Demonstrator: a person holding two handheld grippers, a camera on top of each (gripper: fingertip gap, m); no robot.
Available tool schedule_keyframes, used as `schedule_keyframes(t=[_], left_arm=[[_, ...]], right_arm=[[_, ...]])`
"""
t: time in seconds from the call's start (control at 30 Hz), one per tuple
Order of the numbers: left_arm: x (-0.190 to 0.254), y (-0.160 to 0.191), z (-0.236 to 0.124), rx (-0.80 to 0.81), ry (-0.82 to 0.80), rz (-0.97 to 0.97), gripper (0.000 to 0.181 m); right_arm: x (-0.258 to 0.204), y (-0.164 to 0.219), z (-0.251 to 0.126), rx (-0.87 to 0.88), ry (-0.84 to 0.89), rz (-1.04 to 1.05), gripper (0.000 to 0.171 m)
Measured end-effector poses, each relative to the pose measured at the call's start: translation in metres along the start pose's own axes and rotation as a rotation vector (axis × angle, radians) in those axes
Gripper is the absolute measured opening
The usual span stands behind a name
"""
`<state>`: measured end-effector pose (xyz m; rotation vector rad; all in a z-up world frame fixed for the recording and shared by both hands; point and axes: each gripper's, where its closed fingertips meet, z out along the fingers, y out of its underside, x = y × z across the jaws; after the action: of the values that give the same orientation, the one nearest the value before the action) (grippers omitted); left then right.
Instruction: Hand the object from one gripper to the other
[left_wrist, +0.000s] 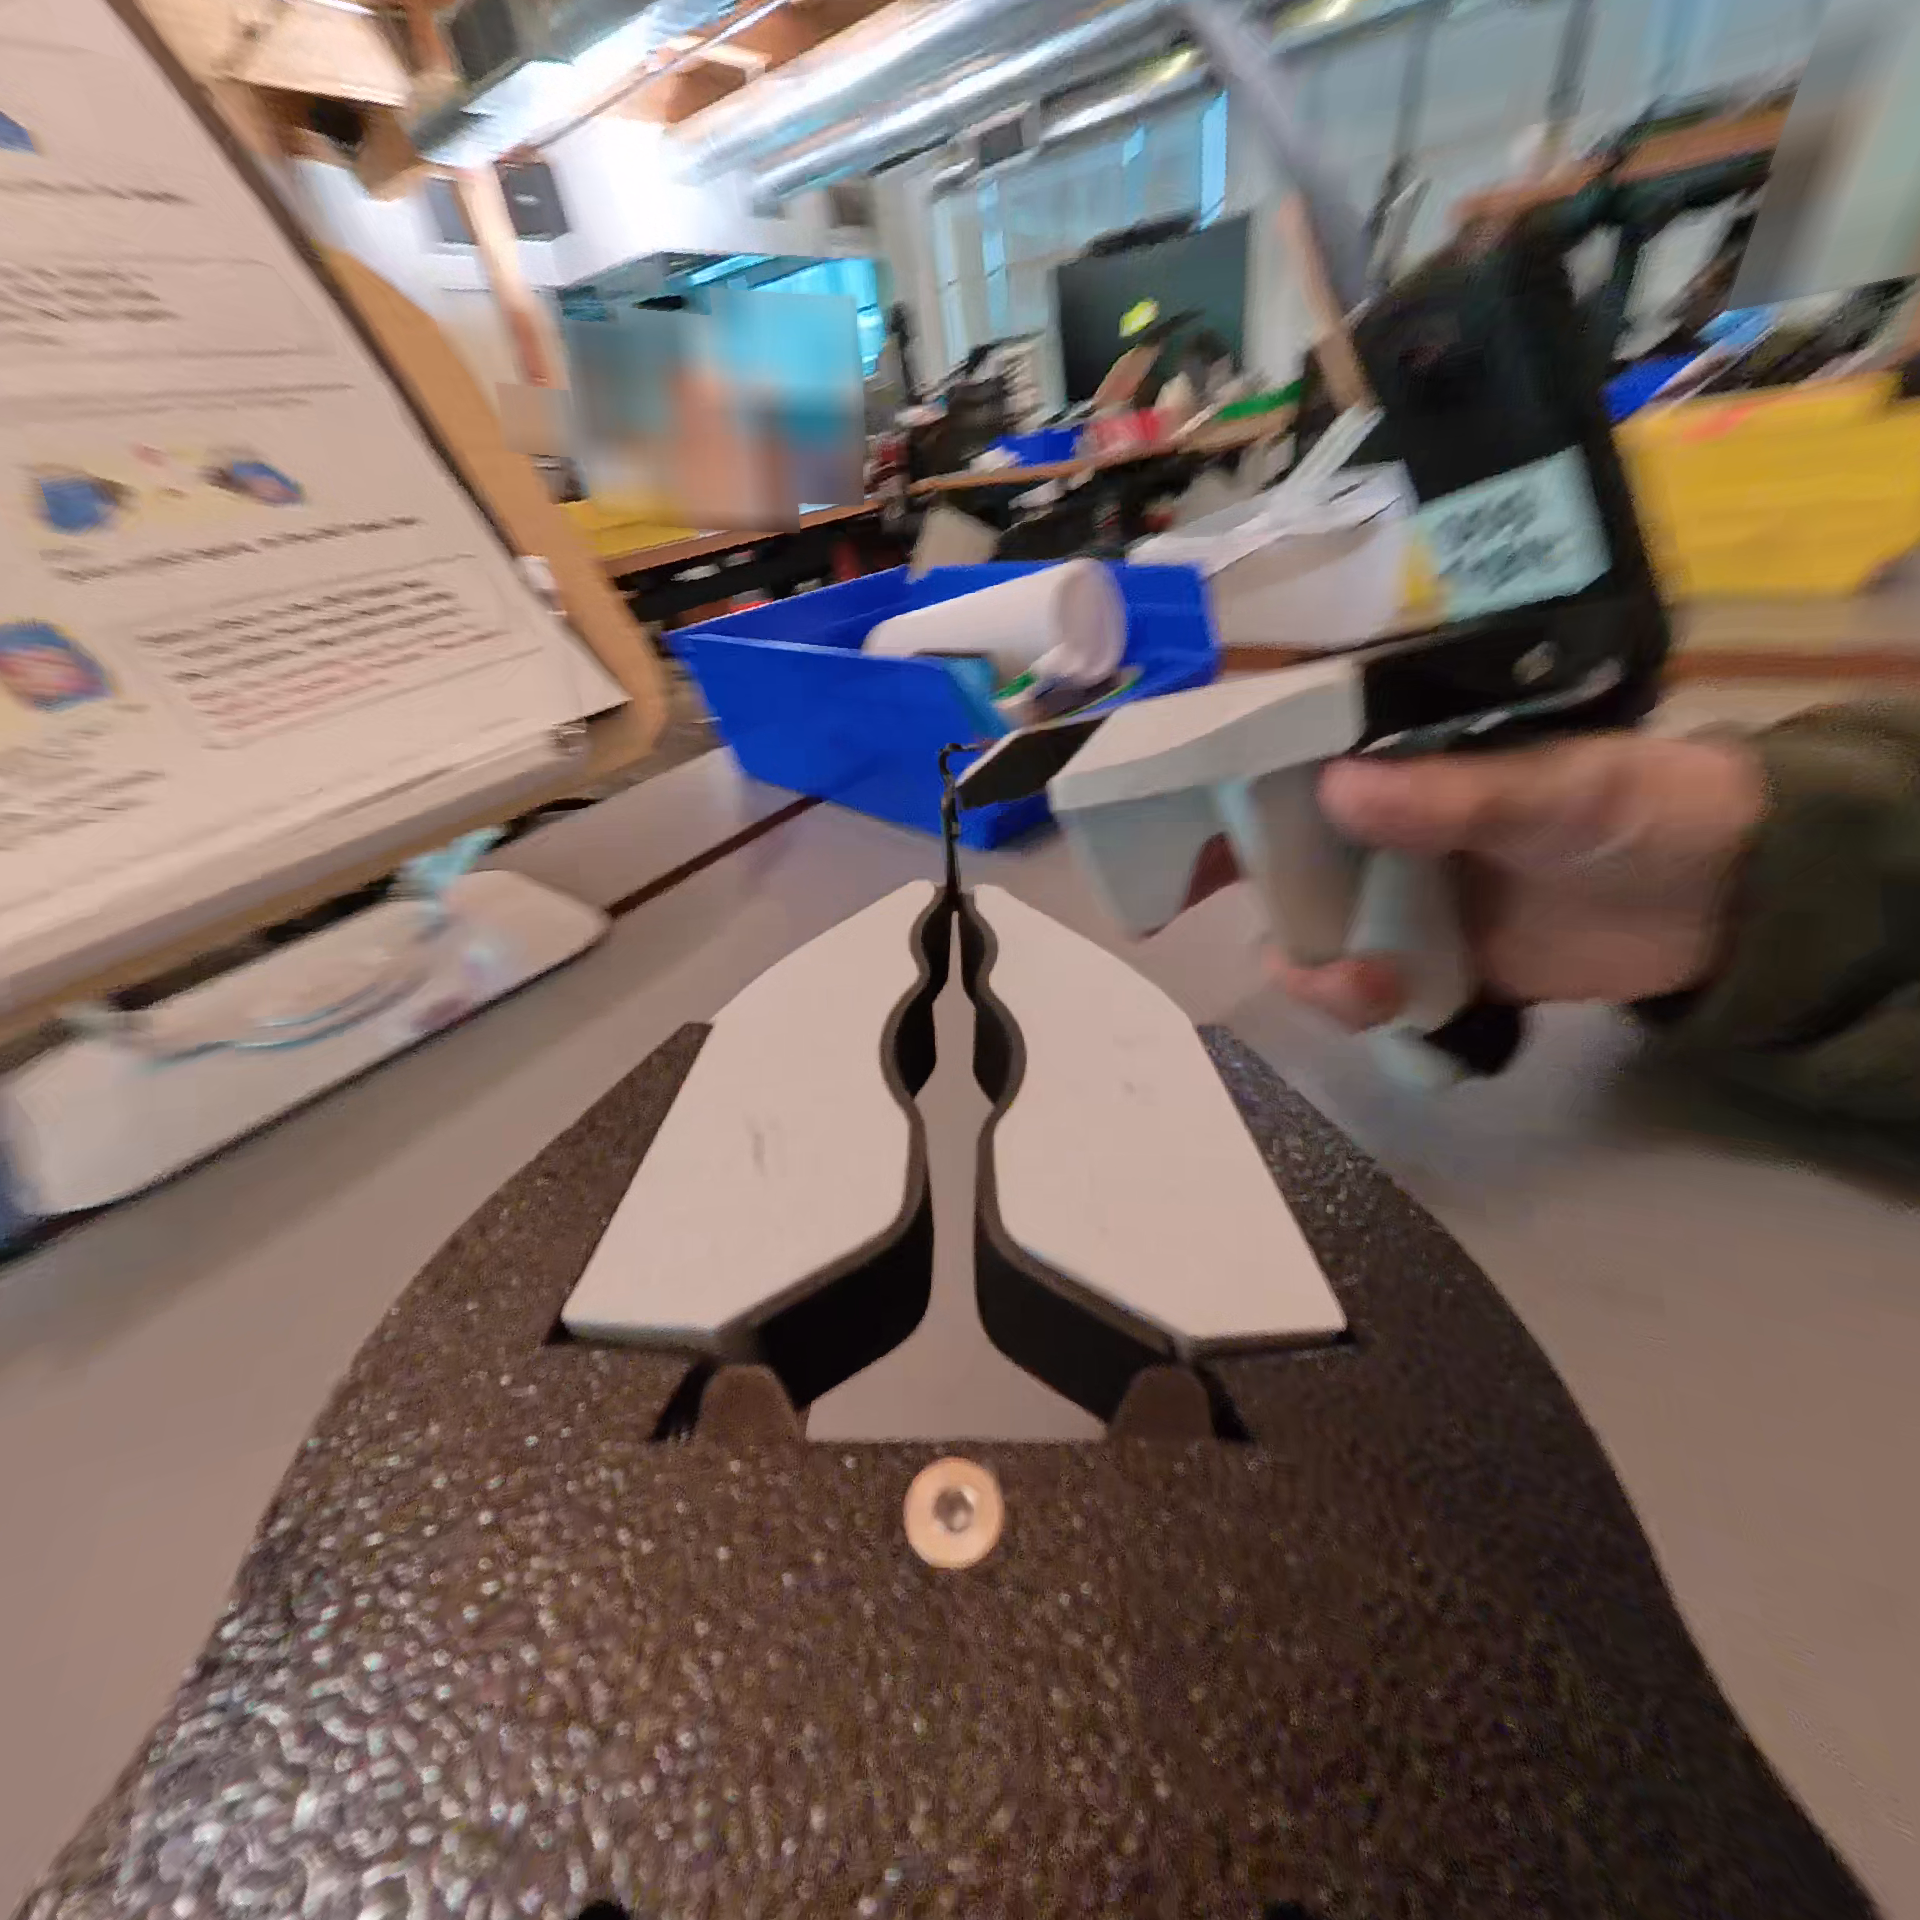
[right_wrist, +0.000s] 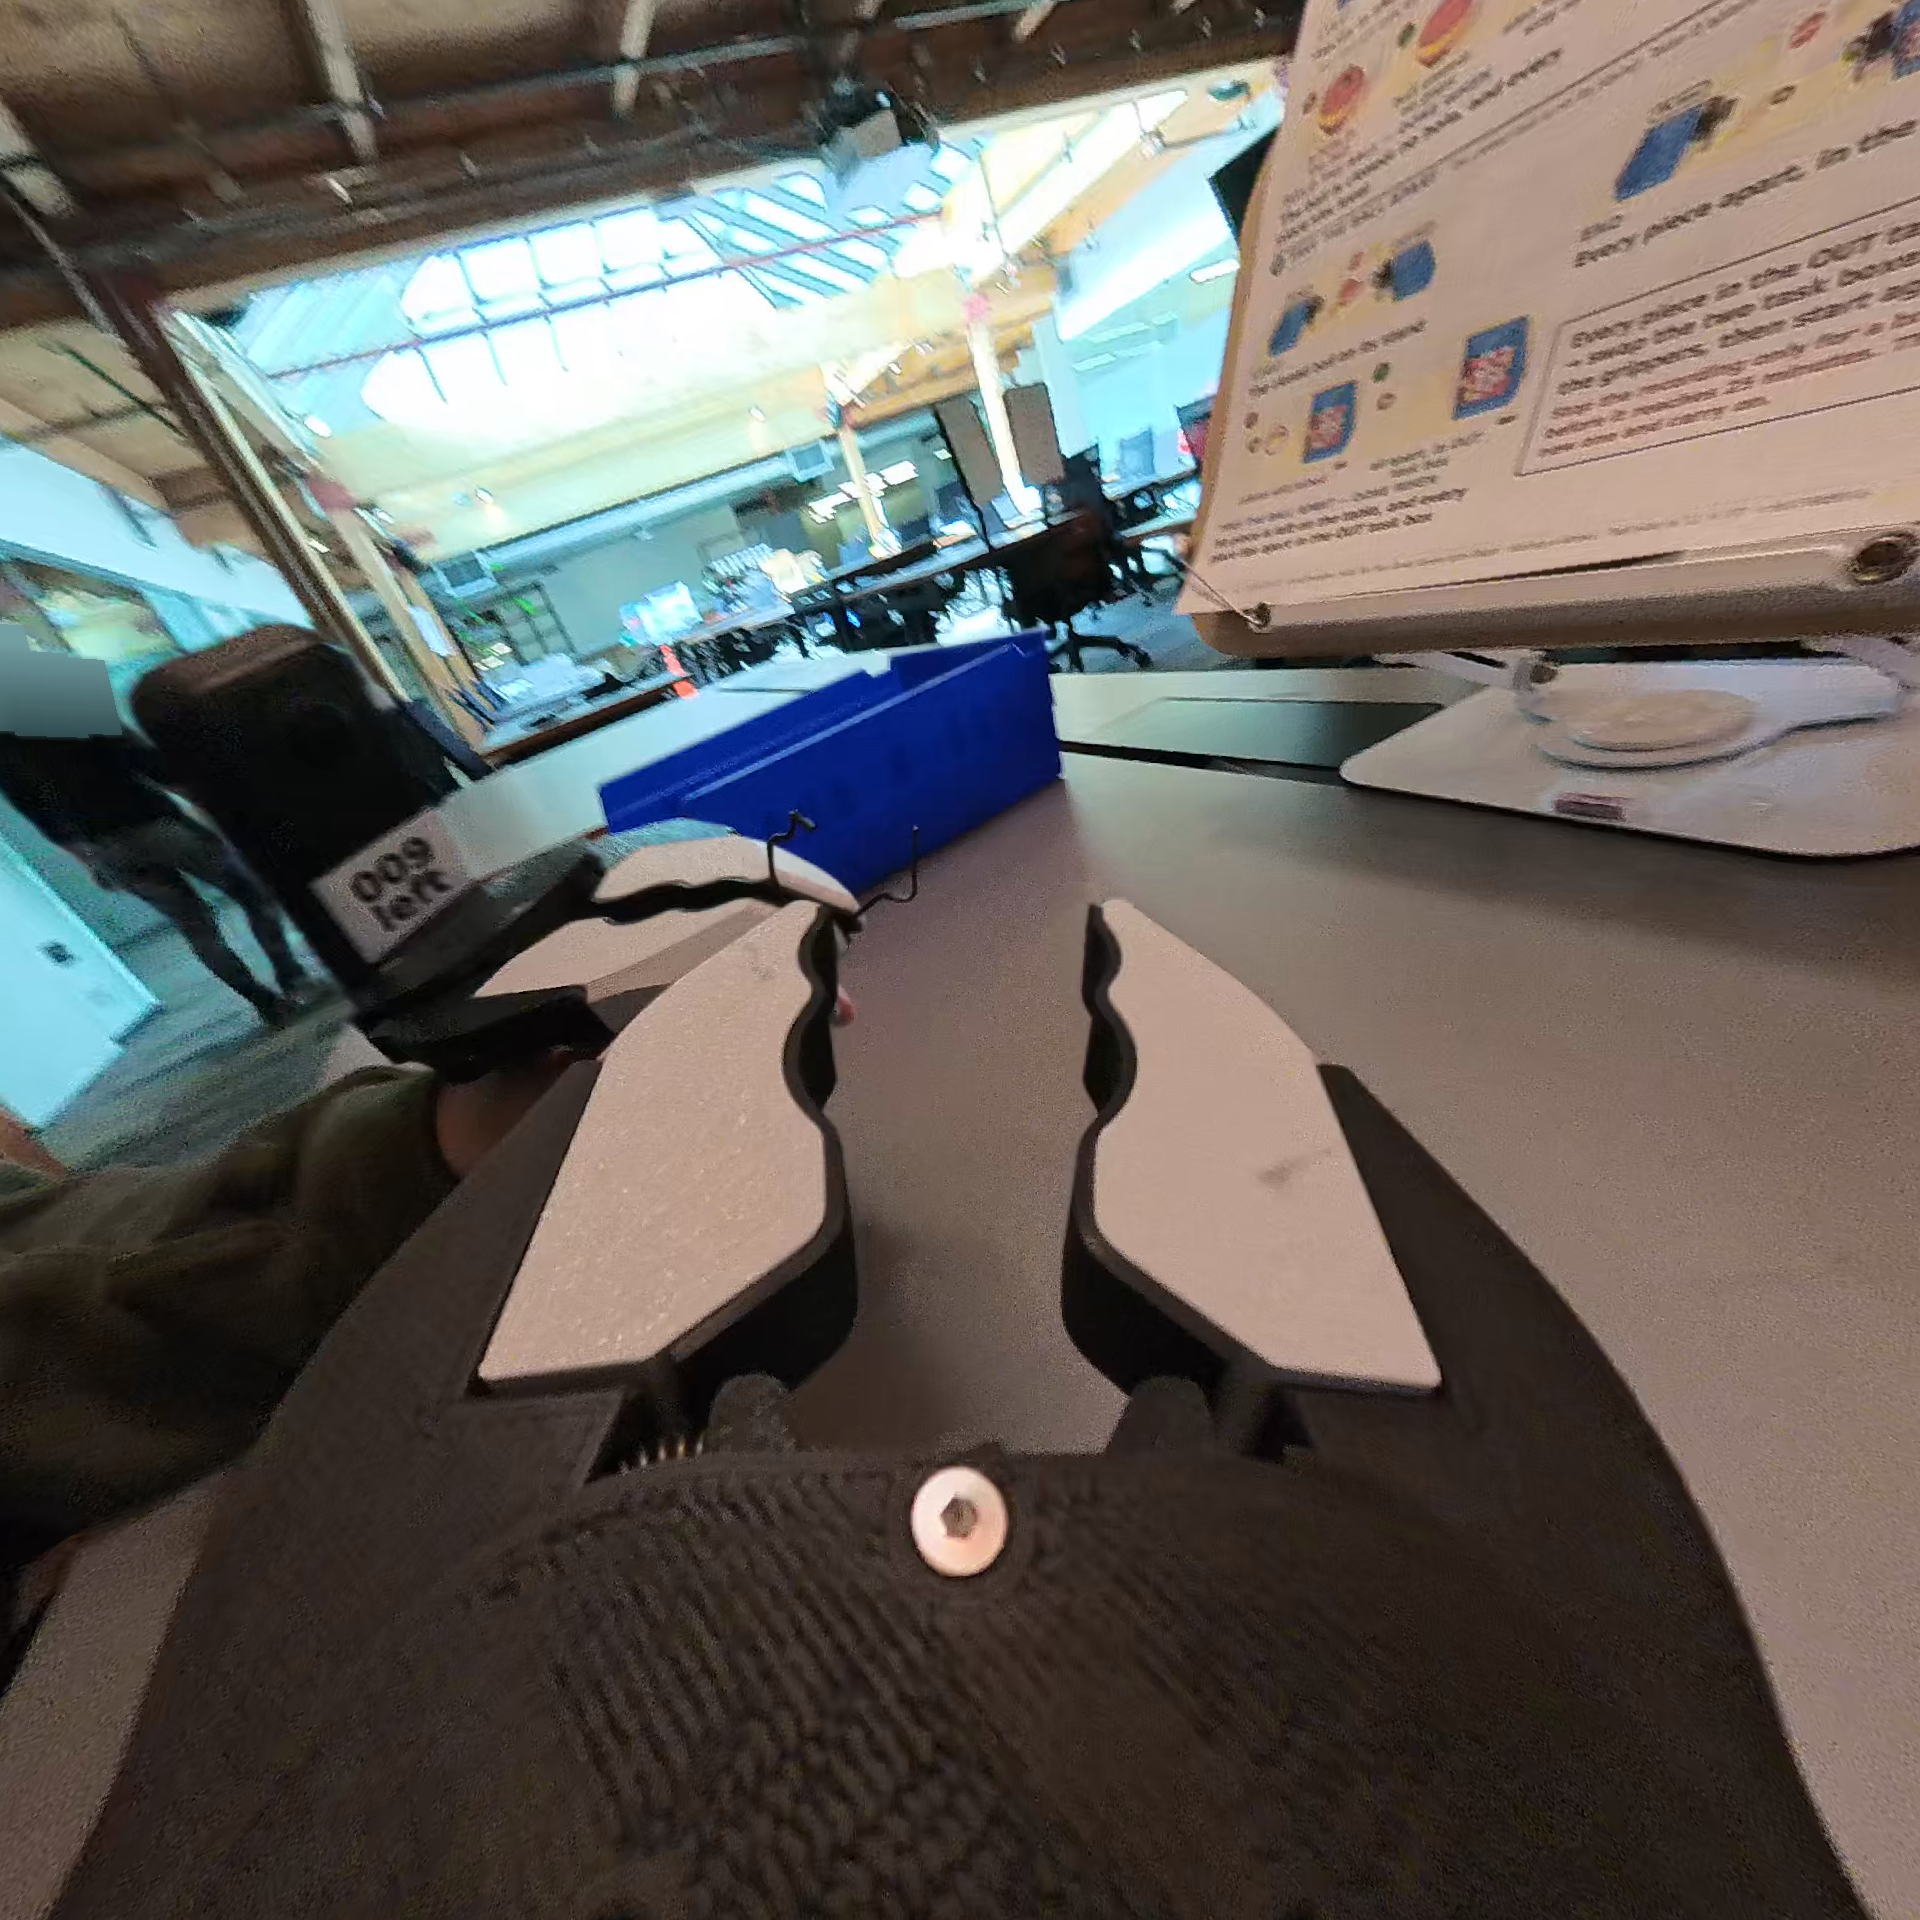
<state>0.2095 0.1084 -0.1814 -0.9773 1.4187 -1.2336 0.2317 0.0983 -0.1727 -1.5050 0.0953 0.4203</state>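
Note:
A thin bent black wire piece (left_wrist: 948, 821) sticks up out of the tips of my left gripper (left_wrist: 951, 906), which is shut on it. In the right wrist view the wire (right_wrist: 792, 831) shows at the tips of the left gripper (right_wrist: 831, 902), held above the grey table. My right gripper (right_wrist: 956, 925) is open and empty, with the wire just beyond its left fingertip (right_wrist: 805, 935). In the left wrist view a dark fingertip (left_wrist: 1023, 764) of the right gripper is close beside the wire's top; I cannot tell if they touch.
A blue bin (left_wrist: 831, 717) holding a white roll (left_wrist: 1018, 623) stands on the table behind the grippers; it also shows in the right wrist view (right_wrist: 862, 769). A printed sheet (right_wrist: 1610, 312) leans on a white stand (right_wrist: 1662, 779). A person's hand (left_wrist: 1538, 862) holds the right gripper.

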Motion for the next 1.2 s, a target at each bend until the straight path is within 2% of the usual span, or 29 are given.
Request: schedule_keyframes(t=[0.07, 0.13, 0.2, 0.33, 0.4, 0.63, 0.83, 1.0, 1.03, 1.1, 1.2], left_arm=[[-0.013, 0.007, -0.001, -0.075, -0.135, 0.23, 0.001], [-0.02, 0.009, -0.003, -0.142, -0.256, 0.499, 0.001], [-0.016, 0.008, -0.001, -0.164, -0.304, 0.68, 0.0], [-0.012, 0.004, 0.002, -0.175, -0.356, 0.829, 0.001], [-0.013, 0.003, 0.001, -0.183, -0.372, 0.899, 0.001], [-0.013, 0.003, 0.003, -0.206, -0.392, 1.06, 0.0], [-0.013, 0.005, 0.002, -0.195, -0.378, 1.0, 0.001], [-0.008, 0.004, 0.0, -0.114, -0.268, 0.652, 0.006], [-0.01, 0.001, -0.002, -0.089, -0.265, 0.607, 0.003], [-0.011, -0.002, -0.004, -0.063, -0.253, 0.57, 0.0], [-0.007, 0.002, -0.003, -0.059, -0.185, 0.497, 0.009]], right_arm=[[0.0, -0.002, -0.001, -0.025, 0.036, -0.038, 0.048], [-0.011, -0.002, 0.002, -0.031, 0.014, -0.024, 0.038], [-0.021, 0.005, 0.008, -0.06, -0.023, 0.059, 0.037], [-0.03, 0.014, 0.014, -0.069, -0.09, 0.268, 0.036], [-0.029, 0.01, 0.012, -0.039, -0.109, 0.33, 0.027], [-0.018, 0.007, 0.007, -0.013, -0.106, 0.409, 0.009], [-0.017, 0.008, 0.007, -0.027, -0.131, 0.414, 0.009], [-0.026, -0.001, 0.004, 0.001, -0.221, 0.308, 0.007], [-0.028, -0.002, 0.002, 0.006, -0.239, 0.277, 0.0], [-0.026, -0.003, 0.001, 0.009, -0.244, 0.239, 0.0], [-0.024, -0.003, 0.0, 0.021, -0.249, 0.234, 0.0]])
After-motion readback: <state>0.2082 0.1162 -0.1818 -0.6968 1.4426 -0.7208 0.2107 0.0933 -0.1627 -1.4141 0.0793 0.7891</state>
